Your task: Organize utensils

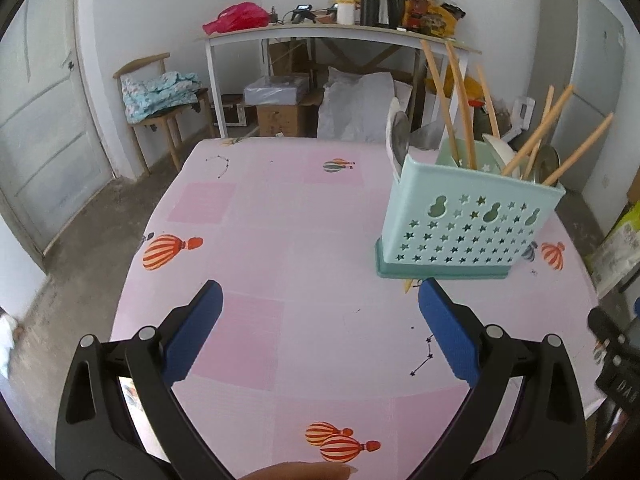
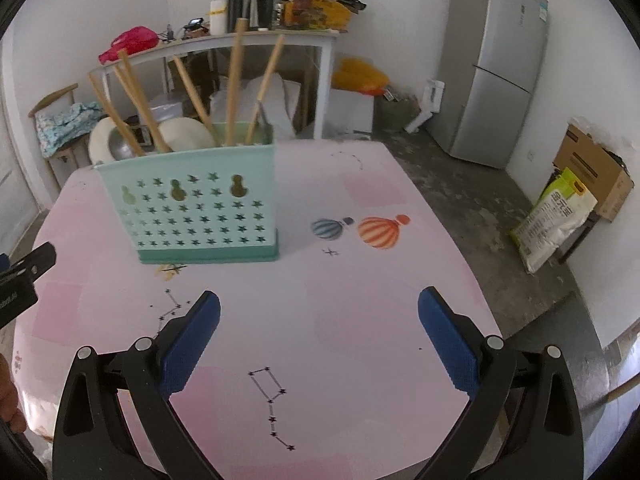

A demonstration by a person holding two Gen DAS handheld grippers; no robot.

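Standing on the pink tablecloth (image 2: 360,320), printed with striped balloons and dotted star lines, a mint-green utensil holder (image 2: 192,208) with star and gourd cut-outs, upright on a darker green base. Poking out of its top at splayed angles, wooden chopsticks (image 2: 234,80), with pale spoons (image 2: 188,132) and a metal ladle bowl (image 2: 120,146) leaning beside them at the holder's left end in the right wrist view. Hovering over bare cloth, the right gripper (image 2: 319,308), blue pads (image 2: 192,344) spread fully wide with nothing between them; holder up and to the left of it, apart from both pads, nearer the left one. Peeking from under the holder's front base edge, a small yellowish tip (image 2: 170,272), lying on the cloth ahead of the left pad; too small to tell what it is. Equally spread and empty, the left gripper (image 1: 320,300), angled down at the table; holder (image 1: 472,216) up and to its right, its base just beyond the tip of the right pad (image 1: 448,332) but not touching it. Same yellowish tip (image 1: 408,285) visible just beside that pad's end. Showing at the bottom edge of the left view, a fingertip (image 1: 304,470). Behind the table, a cluttered side table (image 1: 332,34) with bottles and a kettle, a wooden chair (image 1: 160,96) piled with cloth, and a grey fridge (image 2: 496,64) by the wall.
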